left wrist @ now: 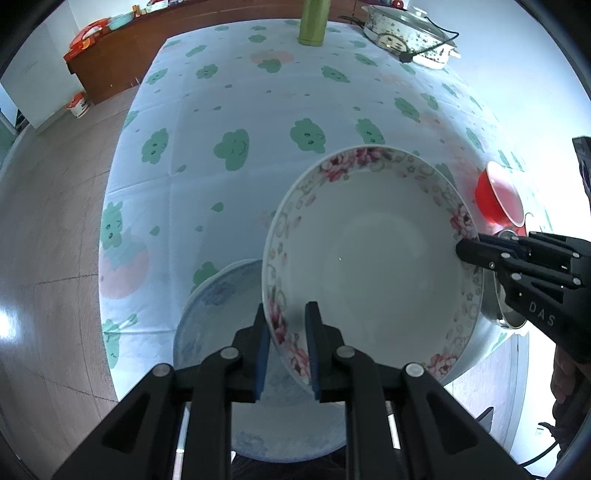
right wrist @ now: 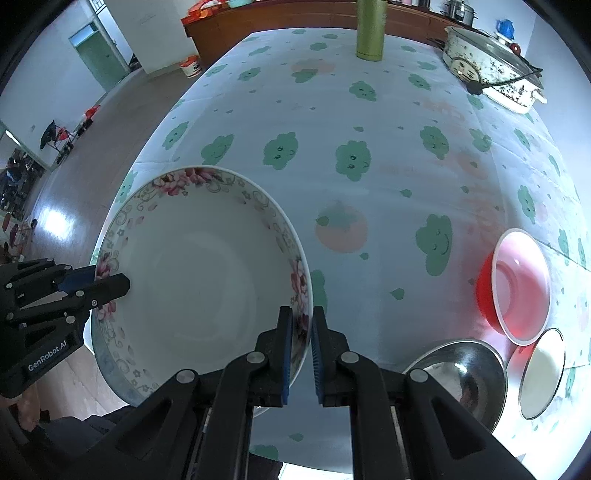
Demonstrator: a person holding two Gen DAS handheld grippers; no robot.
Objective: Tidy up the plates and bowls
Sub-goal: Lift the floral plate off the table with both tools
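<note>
**Floral plate gripped at both edges above the table**

Nearest the left wrist camera, the left gripper (left wrist: 286, 325) had its blue-padded jaws closed narrowly on the near rim of the wide white ceramic plate with a pink floral border (left wrist: 369, 258). The right gripper (right wrist: 301, 325) pinched the opposite rim the same way, so the plate hung between the two, tilted, above the table. Seen from across the plate, white letters on the right gripper's body read "DAS", and the left gripper's body read "GenRobot.AI".

Just under the held plate lay a pale plate with a faint blue pattern (left wrist: 221, 325), close to the table's near edge. To the right sat a shiny steel bowl (right wrist: 461, 376), a small white-lined bowl (right wrist: 543, 373) and a translucent red plastic bowl (right wrist: 517, 284), all near the right edge.

Beyond these, the tablecloth printed with green clouds (right wrist: 369, 129) stretched bare across the middle. At the far end stood an olive-green cylindrical flask (right wrist: 369, 33) and a speckled white electric pot with a glass lid (right wrist: 491, 70).
</note>
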